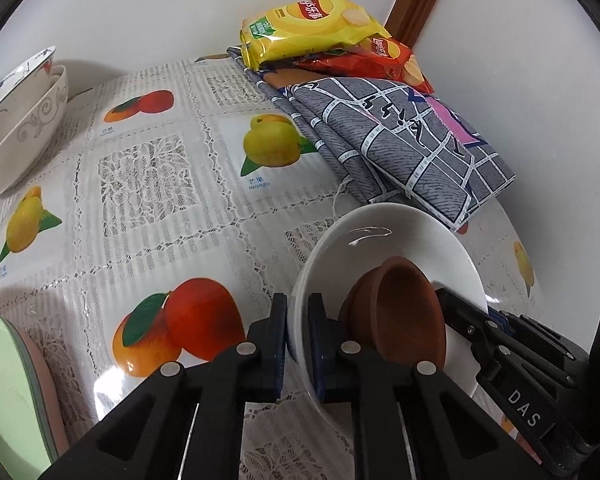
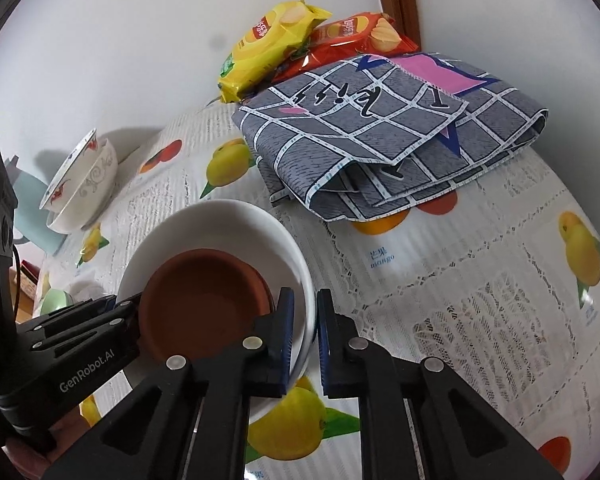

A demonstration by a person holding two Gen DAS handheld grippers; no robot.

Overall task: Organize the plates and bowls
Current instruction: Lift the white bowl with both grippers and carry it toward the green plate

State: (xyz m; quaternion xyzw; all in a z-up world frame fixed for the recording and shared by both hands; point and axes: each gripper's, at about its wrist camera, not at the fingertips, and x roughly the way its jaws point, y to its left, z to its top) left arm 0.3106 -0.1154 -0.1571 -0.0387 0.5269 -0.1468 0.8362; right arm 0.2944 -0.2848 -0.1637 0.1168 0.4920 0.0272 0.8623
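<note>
We hold the round white ceramic bowl [image 1: 392, 240] with both tools, the left gripper [image 1: 298, 344] and right gripper [image 2: 302, 340] each clamped on its rim. Brown clay saucers [image 2: 204, 304] nest inside. Next, we judge, comes carrying it level toward the stacked patterned bowls [image 1: 24, 120] at far left.

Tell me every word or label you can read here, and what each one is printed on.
"DAS": right claw's body.
"GenRobot.AI": left claw's body.
"mango", under two Chinese characters: tablecloth, beneath a printed fruit.
Chinese brand logo in a red oval: yellow chip bag and red chip bag; small print is unreadable.
Black brush-style characters: folded grey cloth, not legible.
</note>
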